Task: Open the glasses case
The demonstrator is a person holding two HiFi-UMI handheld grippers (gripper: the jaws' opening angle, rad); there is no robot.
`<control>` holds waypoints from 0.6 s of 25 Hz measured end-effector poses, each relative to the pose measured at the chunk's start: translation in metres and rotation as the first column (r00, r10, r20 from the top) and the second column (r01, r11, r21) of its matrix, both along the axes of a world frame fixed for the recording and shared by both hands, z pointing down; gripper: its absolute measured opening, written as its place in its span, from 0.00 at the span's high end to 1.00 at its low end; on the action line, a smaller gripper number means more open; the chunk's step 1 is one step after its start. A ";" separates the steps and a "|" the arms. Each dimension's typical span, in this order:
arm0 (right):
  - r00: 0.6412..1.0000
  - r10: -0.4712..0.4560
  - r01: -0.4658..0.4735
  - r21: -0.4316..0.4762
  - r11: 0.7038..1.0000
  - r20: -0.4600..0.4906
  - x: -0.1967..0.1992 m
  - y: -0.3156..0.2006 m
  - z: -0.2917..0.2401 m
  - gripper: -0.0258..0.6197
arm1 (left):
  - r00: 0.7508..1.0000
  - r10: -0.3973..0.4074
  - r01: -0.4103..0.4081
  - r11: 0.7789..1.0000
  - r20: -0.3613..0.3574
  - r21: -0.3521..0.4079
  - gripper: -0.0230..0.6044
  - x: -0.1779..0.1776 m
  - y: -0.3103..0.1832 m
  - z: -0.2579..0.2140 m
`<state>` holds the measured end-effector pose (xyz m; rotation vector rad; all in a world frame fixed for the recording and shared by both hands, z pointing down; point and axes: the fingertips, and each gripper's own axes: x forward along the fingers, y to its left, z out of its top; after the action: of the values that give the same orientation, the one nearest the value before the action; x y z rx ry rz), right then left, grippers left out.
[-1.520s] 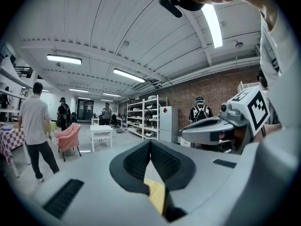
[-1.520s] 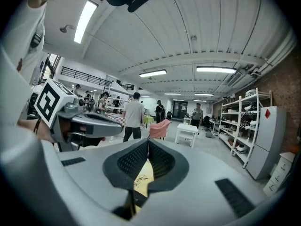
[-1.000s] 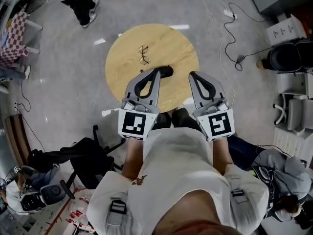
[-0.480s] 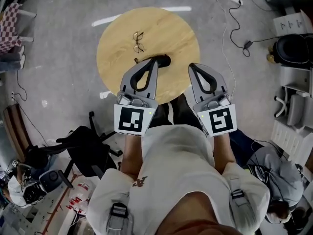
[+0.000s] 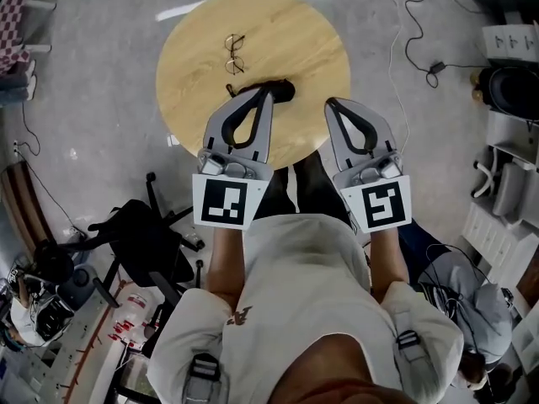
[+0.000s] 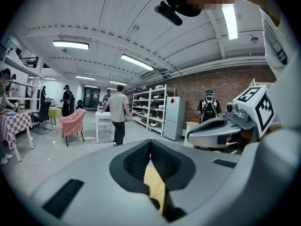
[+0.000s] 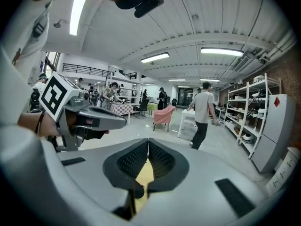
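Upper centre, on the round worktop (image 5: pixel 313 47), the glasses case (image 5: pixel 283 88) lies crosswise just past the left gripper (image 5: pixel 264 98) (the right gripper (image 5: pixel 332 108) stands farther), both pairs of fingers (image 6: pixel 135 160) pressed together.

Bare tabletop (image 5: pixel 313 49) right of glasses case (image 5: pixel 282 88), glasses (image 5: pixel 234 53) beyond it

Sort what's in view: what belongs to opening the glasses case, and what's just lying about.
For the job:
- black glasses case on the round table
- left gripper and right gripper, both shut with nothing between the jaws

Lying about:
- eyeglasses on the table beyond the case
- floor cable
- black chair
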<state>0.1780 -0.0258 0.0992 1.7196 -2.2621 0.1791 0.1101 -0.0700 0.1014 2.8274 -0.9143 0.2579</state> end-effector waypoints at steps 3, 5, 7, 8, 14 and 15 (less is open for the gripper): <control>1.000 -0.009 0.009 -0.019 1.000 0.009 0.001 -0.002 0.018 0.93 | 1.000 -0.012 0.012 1.000 0.014 -0.012 0.93 0.001 0.000 0.017; 1.000 -0.017 0.017 -0.034 0.999 0.016 0.001 -0.003 0.030 0.93 | 1.000 -0.021 0.022 1.000 0.021 -0.022 0.93 0.001 0.000 0.027; 0.999 -0.023 0.024 -0.048 0.999 0.022 0.000 -0.004 0.041 0.93 | 0.999 -0.030 0.031 0.999 0.024 -0.032 0.93 0.001 -0.001 0.036; 0.999 -0.026 0.028 -0.054 0.998 0.025 0.000 -0.005 0.046 0.93 | 0.999 -0.034 0.035 0.999 0.025 -0.038 0.93 0.000 -0.001 0.041; 0.998 -0.037 0.041 -0.094 0.995 0.041 -0.003 -0.011 0.078 0.93 | 0.997 -0.057 0.061 0.995 0.052 -0.081 0.93 -0.004 0.000 0.073; 0.998 -0.038 0.042 -0.098 0.994 0.042 -0.002 -0.012 0.082 0.93 | 0.997 -0.061 0.066 0.994 0.055 -0.088 0.93 -0.005 -0.001 0.077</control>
<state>0.1761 -0.0380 0.1810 1.6333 -2.2736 0.3145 0.1055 -0.0706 0.1784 2.7157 -0.9759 0.3569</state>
